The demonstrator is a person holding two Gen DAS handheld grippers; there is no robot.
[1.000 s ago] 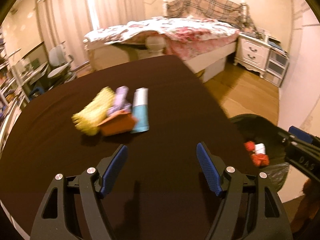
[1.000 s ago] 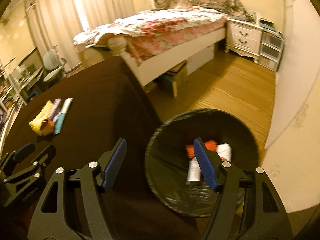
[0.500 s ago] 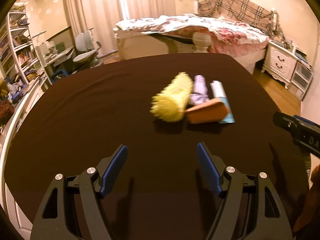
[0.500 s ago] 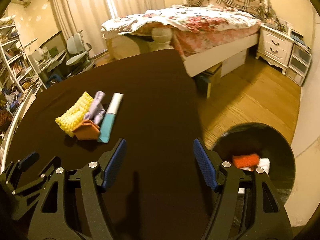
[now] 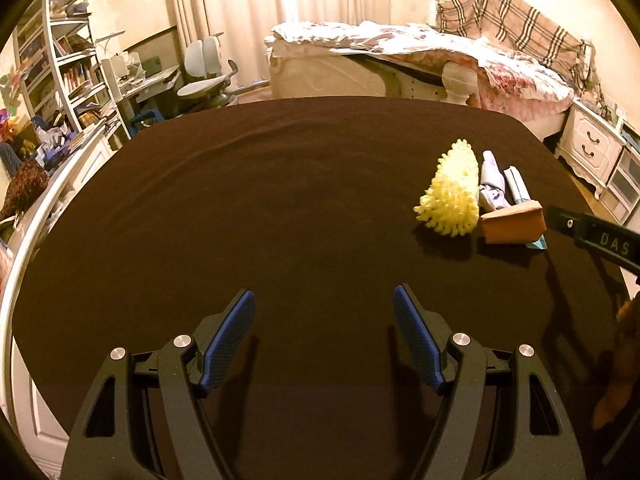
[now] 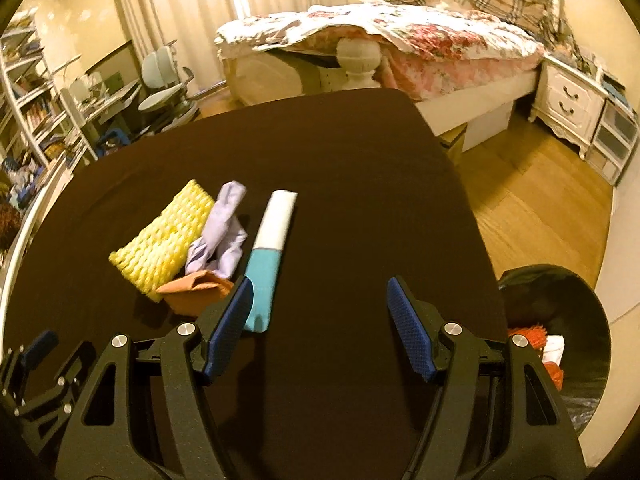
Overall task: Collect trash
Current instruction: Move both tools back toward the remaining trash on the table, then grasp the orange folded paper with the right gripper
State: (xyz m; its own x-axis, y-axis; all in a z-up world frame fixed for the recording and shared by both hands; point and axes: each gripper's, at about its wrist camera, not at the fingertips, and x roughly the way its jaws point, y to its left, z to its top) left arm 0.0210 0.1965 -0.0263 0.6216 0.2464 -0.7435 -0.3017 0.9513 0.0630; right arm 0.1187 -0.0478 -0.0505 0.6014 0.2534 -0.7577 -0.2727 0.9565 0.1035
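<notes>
Trash lies in a small pile on the dark brown table (image 6: 360, 168): a yellow foam net (image 6: 162, 240), a crumpled lilac wrapper (image 6: 222, 232), an orange piece (image 6: 196, 296) and a teal and white tube (image 6: 268, 256). The pile also shows in the left wrist view, with the foam net (image 5: 452, 196) and the orange piece (image 5: 512, 224). My right gripper (image 6: 320, 324) is open and empty, just near of the tube. My left gripper (image 5: 324, 332) is open and empty, over bare table left of the pile. A black bin (image 6: 576, 312) right of the table holds orange and white trash.
A bed (image 6: 400, 40) stands beyond the table, with a white nightstand (image 6: 568, 100) to its right. Shelves (image 5: 68, 76), a desk and a chair (image 5: 204, 76) stand at the left. Wooden floor (image 6: 532, 200) lies between table, bed and bin.
Both grippers have swung left, away from the bin. The right gripper has moved from over the bin to over the table near the trash pile. Both stay open.
</notes>
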